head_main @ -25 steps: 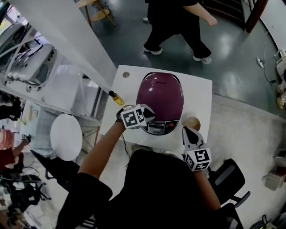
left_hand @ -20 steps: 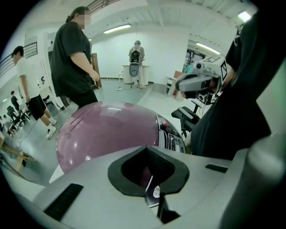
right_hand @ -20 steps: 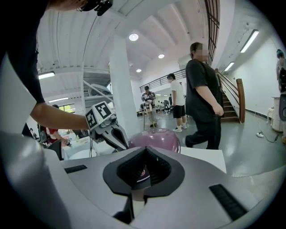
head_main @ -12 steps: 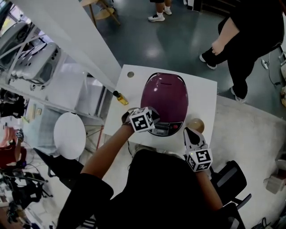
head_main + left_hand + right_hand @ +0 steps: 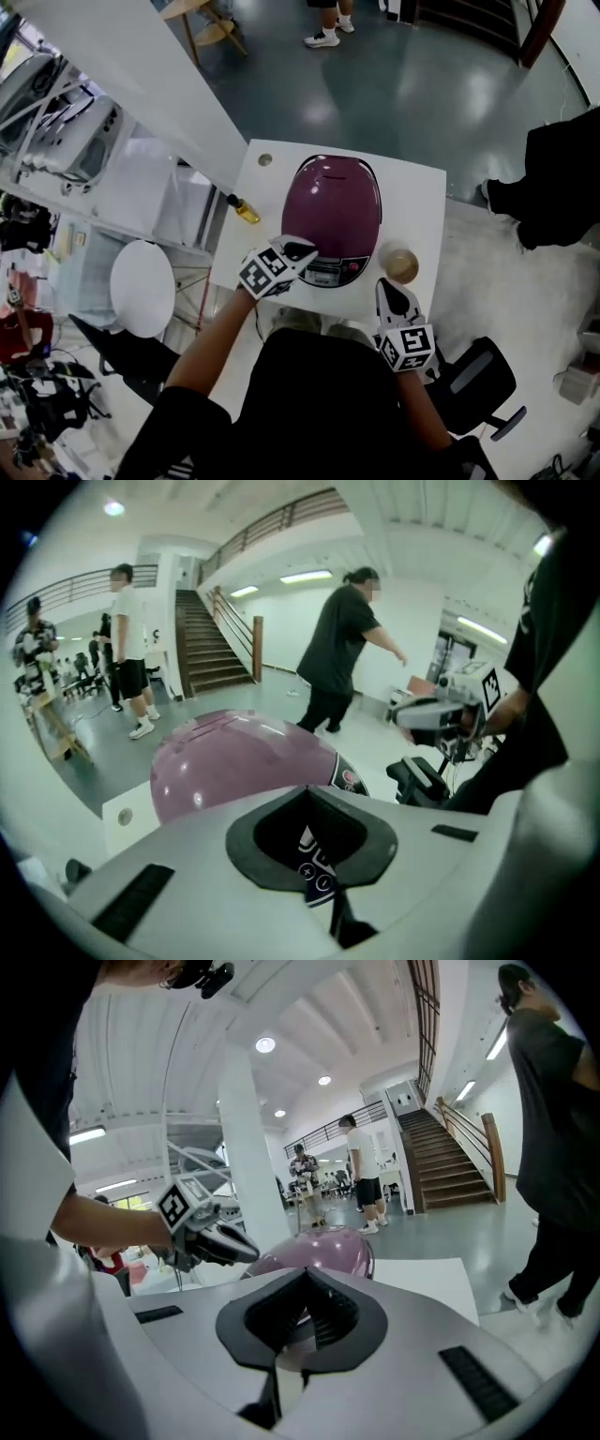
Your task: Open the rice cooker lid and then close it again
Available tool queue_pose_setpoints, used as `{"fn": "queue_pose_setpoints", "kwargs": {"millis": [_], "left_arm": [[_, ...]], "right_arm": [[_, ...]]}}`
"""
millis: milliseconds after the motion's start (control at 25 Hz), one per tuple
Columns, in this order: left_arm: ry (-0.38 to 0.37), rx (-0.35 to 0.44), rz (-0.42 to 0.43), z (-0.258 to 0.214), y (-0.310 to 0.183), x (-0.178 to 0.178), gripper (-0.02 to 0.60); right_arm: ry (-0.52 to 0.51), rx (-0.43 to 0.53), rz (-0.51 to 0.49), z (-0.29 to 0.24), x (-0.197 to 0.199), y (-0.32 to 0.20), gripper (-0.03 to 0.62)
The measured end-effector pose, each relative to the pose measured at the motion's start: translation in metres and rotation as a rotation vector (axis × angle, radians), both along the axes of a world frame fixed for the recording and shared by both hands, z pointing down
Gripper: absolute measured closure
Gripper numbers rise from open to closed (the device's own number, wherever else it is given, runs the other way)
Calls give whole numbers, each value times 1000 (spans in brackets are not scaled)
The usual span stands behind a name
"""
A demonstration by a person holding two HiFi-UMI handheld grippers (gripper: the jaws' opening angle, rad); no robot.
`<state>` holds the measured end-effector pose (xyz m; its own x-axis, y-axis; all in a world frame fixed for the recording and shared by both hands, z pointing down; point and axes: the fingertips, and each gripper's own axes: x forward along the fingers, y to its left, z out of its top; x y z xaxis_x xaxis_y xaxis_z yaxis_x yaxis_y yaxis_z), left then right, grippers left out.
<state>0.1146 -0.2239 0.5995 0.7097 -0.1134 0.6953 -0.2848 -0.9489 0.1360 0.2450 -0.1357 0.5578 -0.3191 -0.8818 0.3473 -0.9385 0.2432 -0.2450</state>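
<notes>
Head view centre: left gripper (image 5: 300, 250), jaws pressed together, is hovering at rice cooker (image 5: 330, 273) front; rigid slick lid (image 5: 335, 204) probably wanting a front-edge push

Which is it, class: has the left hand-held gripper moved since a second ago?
Yes. The left hand-held gripper drew back from the rice cooker, toward the person.

A white table (image 5: 424, 202) stood at the centre of the head view. A small tan bowl (image 5: 401, 264) sat on its lower right part, a small yellow bottle (image 5: 246, 210) lay at its left edge, and a round grey disc (image 5: 264, 159) marked its upper left corner. A round white stool (image 5: 142, 287) stood at the left and a black office chair (image 5: 480, 373) at the lower right. A person in dark clothes (image 5: 555, 183) was at the right edge.
</notes>
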Motion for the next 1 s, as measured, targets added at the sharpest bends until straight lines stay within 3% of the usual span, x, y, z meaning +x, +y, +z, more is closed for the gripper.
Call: {"fn": "queue_pose_setpoints", "kwargs": {"millis": [160,360,480,600,760,840,1000], "left_arm": [[114,-6,-214,-18,34,-18,578],[280,-20,-383,-42,72,-31,578],[269,76,-469,-55,85,-58,578],[270,144,-505,-67,97,-91,578],[325,253,-501,-85,126,-116,577],[397,227,-521,-92,141,-129,577],[490,210,-499,-100,170,-167,578]], "right_arm": [[-31,-59,8,17,2,21,594],[-26,-41,-21,13,-6,20,594],[-26,-21,2,5,-14,23,594],[31,9,18,-6,-34,32,594],[223,116,56,-39,-70,56,594],[206,148,86,-56,-94,70,594],[145,112,164,-61,-141,111,594]]}}
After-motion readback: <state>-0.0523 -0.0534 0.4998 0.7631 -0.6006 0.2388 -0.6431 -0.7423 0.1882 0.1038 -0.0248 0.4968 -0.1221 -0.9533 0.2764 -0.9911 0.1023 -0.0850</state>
